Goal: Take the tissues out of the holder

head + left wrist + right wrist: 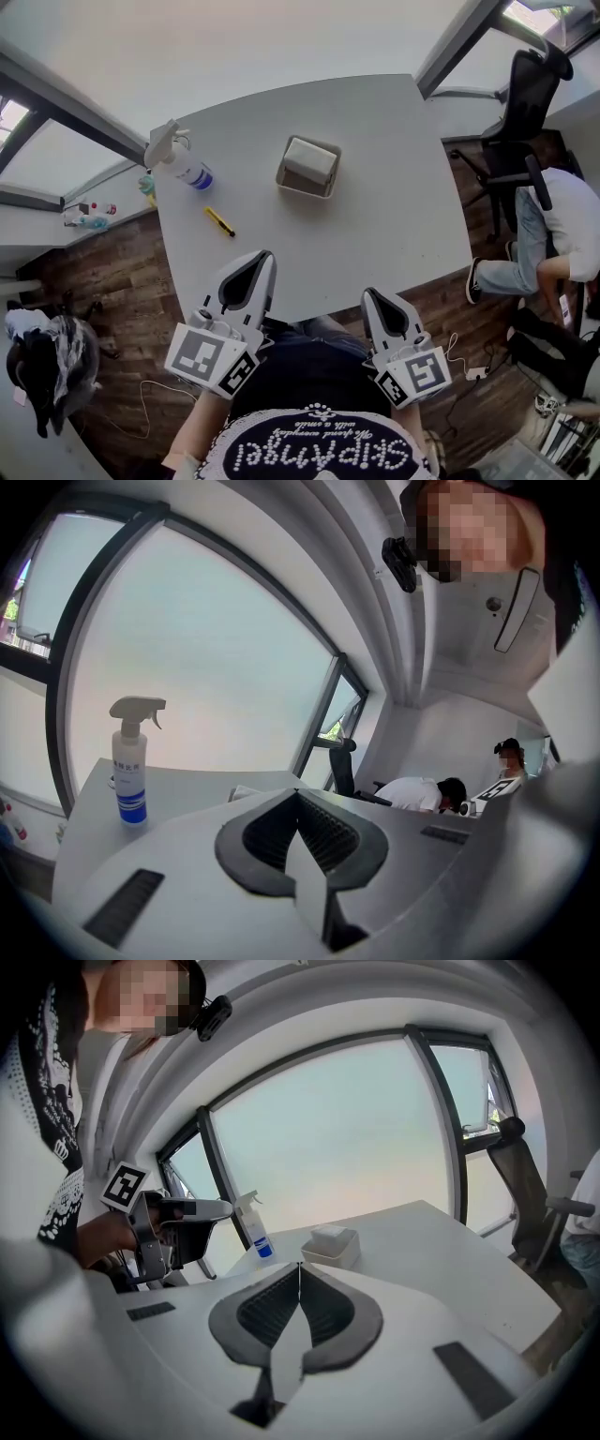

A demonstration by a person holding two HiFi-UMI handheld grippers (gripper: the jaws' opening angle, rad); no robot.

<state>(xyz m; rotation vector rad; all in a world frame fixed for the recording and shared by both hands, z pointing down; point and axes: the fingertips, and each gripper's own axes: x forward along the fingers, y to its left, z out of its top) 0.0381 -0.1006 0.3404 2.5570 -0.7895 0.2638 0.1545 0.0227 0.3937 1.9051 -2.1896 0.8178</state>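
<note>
Head view: left hand-held gripper [266,255] and right hand-held gripper [367,293] closed, jaws together, empty, at near worktop [394,206] edge. Tissues [311,157] inside holder [287,184], well ahead of both. Spray bottle [184,167] ahead-left.

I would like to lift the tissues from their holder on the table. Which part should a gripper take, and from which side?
Take the tissues by the upper part that stands above the rim of the holder, coming down from above with the jaws across the stack's shorter width. The holder's walls enclose the lower sides, so only the top is likely free to pinch.
</note>
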